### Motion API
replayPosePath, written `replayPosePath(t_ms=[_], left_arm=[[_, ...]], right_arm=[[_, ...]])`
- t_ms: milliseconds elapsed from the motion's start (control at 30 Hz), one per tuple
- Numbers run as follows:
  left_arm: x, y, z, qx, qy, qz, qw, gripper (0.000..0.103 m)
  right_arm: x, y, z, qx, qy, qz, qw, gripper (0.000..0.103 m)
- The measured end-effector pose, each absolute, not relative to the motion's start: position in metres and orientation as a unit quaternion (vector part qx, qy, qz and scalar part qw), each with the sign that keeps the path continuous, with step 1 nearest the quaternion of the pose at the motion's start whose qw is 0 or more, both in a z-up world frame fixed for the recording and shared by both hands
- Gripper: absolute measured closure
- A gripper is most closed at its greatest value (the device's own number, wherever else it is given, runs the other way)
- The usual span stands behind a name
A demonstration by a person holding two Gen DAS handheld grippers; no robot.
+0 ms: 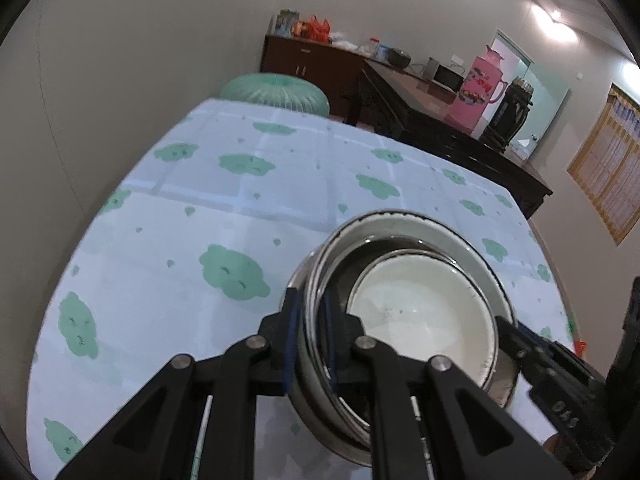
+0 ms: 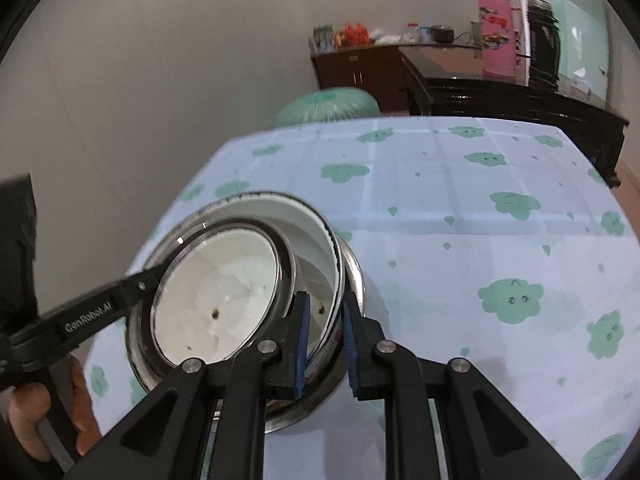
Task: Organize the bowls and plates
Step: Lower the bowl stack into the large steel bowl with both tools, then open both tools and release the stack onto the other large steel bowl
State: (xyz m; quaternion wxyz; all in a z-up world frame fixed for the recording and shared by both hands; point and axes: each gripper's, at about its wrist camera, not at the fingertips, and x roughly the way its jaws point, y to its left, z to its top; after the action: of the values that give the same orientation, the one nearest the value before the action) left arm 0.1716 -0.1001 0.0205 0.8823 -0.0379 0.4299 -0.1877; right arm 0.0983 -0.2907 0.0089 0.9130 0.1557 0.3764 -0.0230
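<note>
The left gripper (image 1: pixel 311 340) is clenched on the rim of a stack of nested bowls (image 1: pixel 404 304), its blue pads either side of the metal wall nearest it. The right gripper (image 2: pixel 324 342) is clenched on the opposite rim of the same stack, one pad inside the wall and one outside. The stack sits directly ahead of both grippers, between them, over the bench (image 1: pixel 168 208), which is covered by a pale cloth printed with green clouds; whether it rests on the cloth or is lifted cannot be told. The stack shows an outer steel bowl (image 2: pixel 356 276), a white-lined bowl (image 2: pixel 316 236) inside it, and a tilted shallow white dish (image 2: pixel 216 300) on top. Beyond the bench, well ahead of the grippers, stand a green stool (image 1: pixel 276 92) and a dark sideboard (image 1: pixel 432 112) with a pink flask (image 1: pixel 480 88).
</note>
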Motion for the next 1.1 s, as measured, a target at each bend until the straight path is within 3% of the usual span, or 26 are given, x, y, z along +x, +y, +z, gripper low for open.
replayPosePath(t_ms=[600, 1100], left_arm=[[0.152, -0.099, 0.020, -0.031, 0.414, -0.176, 0.892, 0.093], [0.115, -0.090, 0.032, -0.026, 0.376, -0.174, 0.910, 0.093]], right_arm=[[0.069, -0.288, 0.002, 0.190, 0.284, -0.023, 0.939, 0.083], [0.046, -0.277, -0.002, 0.186, 0.255, 0.010, 0.949, 0.068]])
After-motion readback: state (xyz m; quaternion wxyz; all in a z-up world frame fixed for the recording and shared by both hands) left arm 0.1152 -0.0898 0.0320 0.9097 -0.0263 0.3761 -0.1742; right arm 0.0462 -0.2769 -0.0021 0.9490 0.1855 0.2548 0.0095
